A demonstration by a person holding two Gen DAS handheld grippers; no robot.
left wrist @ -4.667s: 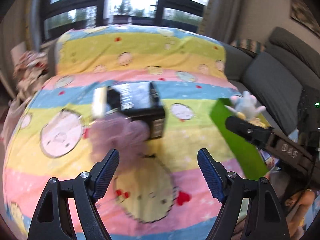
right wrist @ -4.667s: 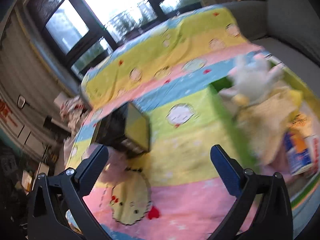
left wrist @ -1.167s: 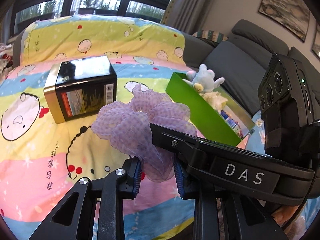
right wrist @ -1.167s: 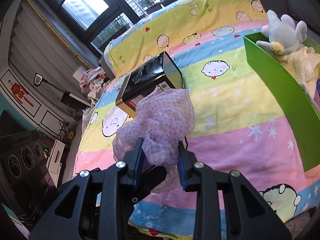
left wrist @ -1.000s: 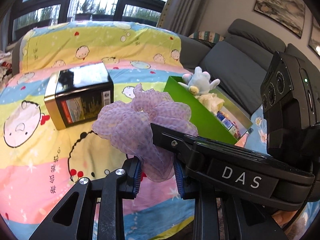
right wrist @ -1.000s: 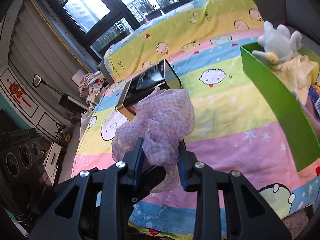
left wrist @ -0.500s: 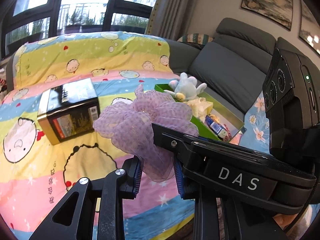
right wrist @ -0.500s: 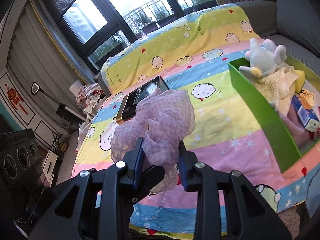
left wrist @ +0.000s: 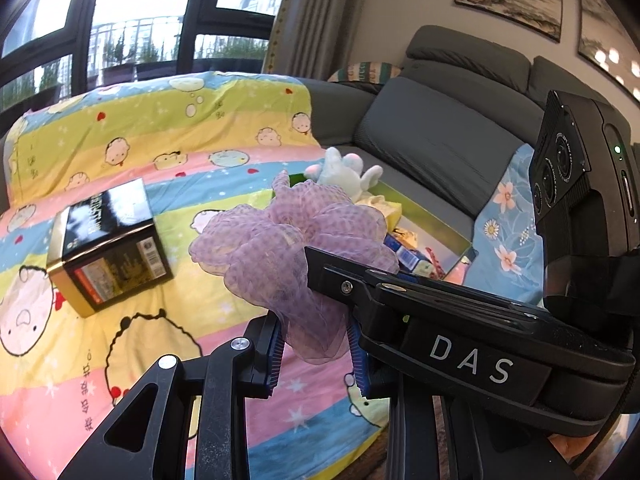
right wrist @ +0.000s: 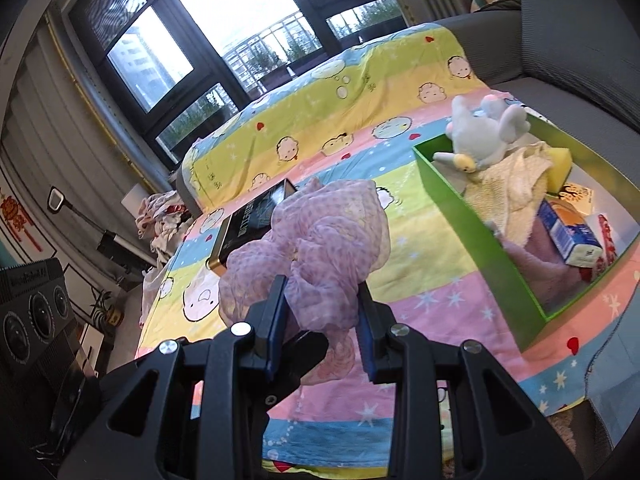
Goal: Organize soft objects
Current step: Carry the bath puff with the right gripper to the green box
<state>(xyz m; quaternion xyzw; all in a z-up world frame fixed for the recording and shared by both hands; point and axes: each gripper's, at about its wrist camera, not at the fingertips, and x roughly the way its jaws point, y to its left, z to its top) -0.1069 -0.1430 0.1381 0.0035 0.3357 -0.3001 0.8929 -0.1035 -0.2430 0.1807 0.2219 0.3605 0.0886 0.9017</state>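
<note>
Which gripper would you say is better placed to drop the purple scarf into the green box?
Right, probably. Both the left gripper and right gripper clamp the purple scarf, but the green box lies to the right, open to the right wrist view.

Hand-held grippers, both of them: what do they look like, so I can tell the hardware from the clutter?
Left hand-held gripper and right hand-held gripper: matte black angular frames with triangular cut-outs and silver screw heads. The fingers carry ribbed blue pads. The right one's body bears white "DAS" lettering, with a black camera block and a green light.
</note>
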